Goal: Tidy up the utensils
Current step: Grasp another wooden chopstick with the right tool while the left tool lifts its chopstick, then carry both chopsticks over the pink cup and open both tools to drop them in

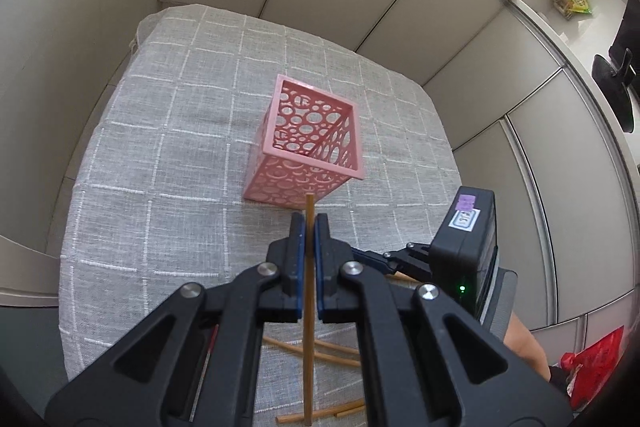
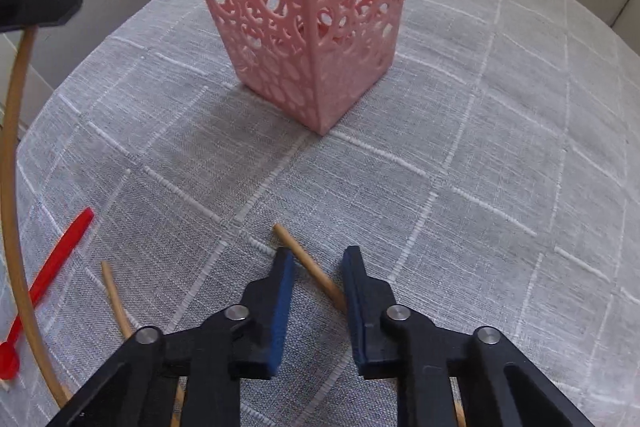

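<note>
A pink perforated square holder (image 1: 308, 143) stands empty on the grey checked tablecloth; it also shows in the right wrist view (image 2: 308, 27). My left gripper (image 1: 309, 223) is shut on a wooden chopstick (image 1: 308, 307), held upright above the table just short of the holder; that chopstick shows at the left edge of the right wrist view (image 2: 12, 155). My right gripper (image 2: 318, 255) is open, low over the cloth, its fingers either side of a chopstick (image 2: 308, 263) lying there.
Several more chopsticks lie on the cloth (image 1: 316, 351), one also in the right wrist view (image 2: 116, 299). A red plastic spoon (image 2: 48, 271) lies at the left. The right gripper's body (image 1: 464, 247) is at my right. Beige partition panels surround the table (image 1: 180, 131).
</note>
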Motion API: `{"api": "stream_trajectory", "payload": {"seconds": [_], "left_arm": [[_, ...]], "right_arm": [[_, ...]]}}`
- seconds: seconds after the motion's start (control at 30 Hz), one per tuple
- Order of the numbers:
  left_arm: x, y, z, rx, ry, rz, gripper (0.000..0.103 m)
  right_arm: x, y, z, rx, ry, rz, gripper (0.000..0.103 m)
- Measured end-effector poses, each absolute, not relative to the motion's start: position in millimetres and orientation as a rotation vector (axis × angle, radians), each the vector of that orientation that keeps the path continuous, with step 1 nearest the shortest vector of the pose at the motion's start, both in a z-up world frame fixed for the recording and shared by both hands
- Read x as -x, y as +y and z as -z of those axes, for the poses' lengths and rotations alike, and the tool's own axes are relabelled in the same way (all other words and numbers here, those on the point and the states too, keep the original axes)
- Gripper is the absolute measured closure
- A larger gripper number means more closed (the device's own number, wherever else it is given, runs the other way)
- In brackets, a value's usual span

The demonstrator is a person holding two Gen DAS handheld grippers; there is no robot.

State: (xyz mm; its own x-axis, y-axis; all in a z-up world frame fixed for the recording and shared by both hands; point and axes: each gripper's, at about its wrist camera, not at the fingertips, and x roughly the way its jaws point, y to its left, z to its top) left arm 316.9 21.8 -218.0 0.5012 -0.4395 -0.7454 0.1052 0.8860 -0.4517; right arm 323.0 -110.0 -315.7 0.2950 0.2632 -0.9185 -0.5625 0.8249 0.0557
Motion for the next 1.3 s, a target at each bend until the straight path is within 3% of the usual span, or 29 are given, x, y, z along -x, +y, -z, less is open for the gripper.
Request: {"api": "stream_trajectory", "payload": {"seconds": [0.23,0.53,1.3], "left_arm": [[-309,17,207,0.338,0.946,0.328,0.098],[-306,4,198,0.297,0.914,0.314,0.098],[-256,-4,76,0.129,0.640,0.250,0.098]], "right_arm": [[-333,-111,313,0.374,1.107,-0.644,0.101],[-333,-129,304,0.391,1.073,-0.601,0.101],[-242,-181,85,0.177,0.548,-0.298,0.101]]}}
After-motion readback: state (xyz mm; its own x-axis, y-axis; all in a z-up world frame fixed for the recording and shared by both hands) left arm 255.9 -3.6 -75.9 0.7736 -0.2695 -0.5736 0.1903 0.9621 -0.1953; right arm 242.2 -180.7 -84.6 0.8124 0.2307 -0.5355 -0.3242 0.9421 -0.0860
